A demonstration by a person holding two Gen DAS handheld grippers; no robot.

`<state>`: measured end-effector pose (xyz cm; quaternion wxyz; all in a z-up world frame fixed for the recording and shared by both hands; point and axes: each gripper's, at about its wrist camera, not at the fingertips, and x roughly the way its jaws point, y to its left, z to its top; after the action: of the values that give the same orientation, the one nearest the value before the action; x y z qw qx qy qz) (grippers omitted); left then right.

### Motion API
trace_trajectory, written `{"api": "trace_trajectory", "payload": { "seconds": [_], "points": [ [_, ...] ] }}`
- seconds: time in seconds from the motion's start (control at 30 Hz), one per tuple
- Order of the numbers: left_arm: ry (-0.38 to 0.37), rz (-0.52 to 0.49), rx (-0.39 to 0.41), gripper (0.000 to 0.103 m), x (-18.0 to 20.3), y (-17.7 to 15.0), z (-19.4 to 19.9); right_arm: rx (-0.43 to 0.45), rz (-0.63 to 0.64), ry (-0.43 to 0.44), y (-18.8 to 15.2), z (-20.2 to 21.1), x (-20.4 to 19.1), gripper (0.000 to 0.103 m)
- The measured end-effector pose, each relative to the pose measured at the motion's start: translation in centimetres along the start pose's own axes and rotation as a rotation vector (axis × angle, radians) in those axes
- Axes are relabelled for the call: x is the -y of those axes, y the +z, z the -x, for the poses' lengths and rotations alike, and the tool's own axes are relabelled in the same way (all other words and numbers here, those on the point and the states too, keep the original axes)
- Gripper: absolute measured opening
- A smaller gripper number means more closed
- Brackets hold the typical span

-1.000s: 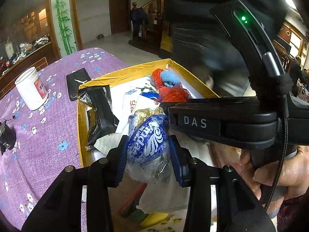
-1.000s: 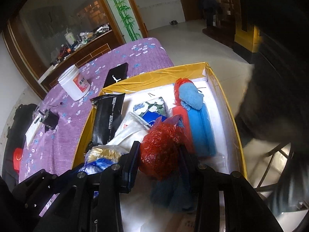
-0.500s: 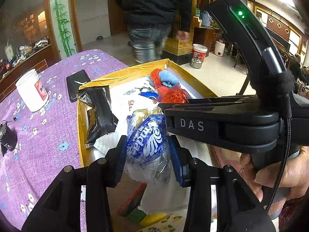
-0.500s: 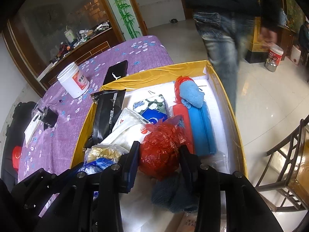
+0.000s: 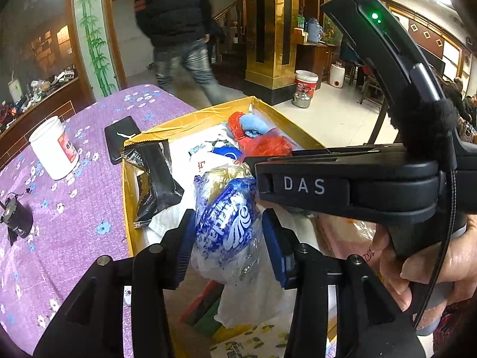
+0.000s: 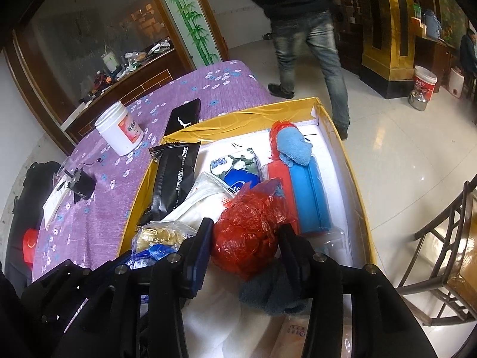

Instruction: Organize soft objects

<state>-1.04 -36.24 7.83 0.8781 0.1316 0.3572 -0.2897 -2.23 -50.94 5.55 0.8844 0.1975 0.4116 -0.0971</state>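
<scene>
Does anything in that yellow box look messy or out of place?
Yes: the black packet leans askew over the box's left wall instead of lying flat, and crumpled bags and wrappers are piled loosely in the middle.

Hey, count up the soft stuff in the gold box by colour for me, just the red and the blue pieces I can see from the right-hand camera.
Red: 2, the crumpled red plastic bag and the red pouch.
Blue: 2, the blue pouch and the light blue cloth.
Total: 4, all inside the gold box.
</scene>
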Motion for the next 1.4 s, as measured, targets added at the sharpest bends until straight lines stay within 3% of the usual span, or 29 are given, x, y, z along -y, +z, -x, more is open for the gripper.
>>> {"api": "trace_trajectory", "payload": {
  "seconds": [0.23,0.6,0.67,0.73,0.9,0.97,1.1,1.27,1.4],
  "points": [
    [0.004,-0.018,0.029,0.05,0.3,-0.3,1.3,0.024,-0.011,0.017,-0.3,1.4,0.1,0.053],
    [0.021,-0.059,0.106,0.056,0.7,-0.6,4.3,0.099,-0.006,0.034,-1.2,4.4,-1.4,0.069],
    [0.02,-0.058,0.117,0.069,0.6,-0.9,5.1,0.119,0.001,0.028,-1.4,5.1,-1.9,0.07],
    [0.019,-0.056,0.14,0.076,0.5,-1.3,6.0,0.153,0.004,0.021,-1.8,6.2,-2.3,0.074],
    [0.062,-0.087,0.197,0.078,0.3,-3.1,8.5,0.256,-0.01,0.001,-3.6,9.5,-3.1,0.084],
    [0.083,-0.095,0.222,0.083,-0.1,-4.4,9.5,0.284,-0.027,-0.013,-4.4,10.4,-3.2,0.088],
    [0.148,-0.093,0.264,0.084,-1.3,-7.8,10.4,0.361,-0.05,-0.091,-7.4,11.8,-3.7,0.094],
    [0.209,-0.019,0.188,0.084,-4.1,-10.2,8.9,0.536,-0.077,-0.176,-13.0,12.4,-4.9,0.103],
    [0.269,0.03,0.165,0.084,-5.8,-10.2,8.2,0.649,-0.095,-0.21,-15.9,11.9,-6.2,0.103]
  ]
}}
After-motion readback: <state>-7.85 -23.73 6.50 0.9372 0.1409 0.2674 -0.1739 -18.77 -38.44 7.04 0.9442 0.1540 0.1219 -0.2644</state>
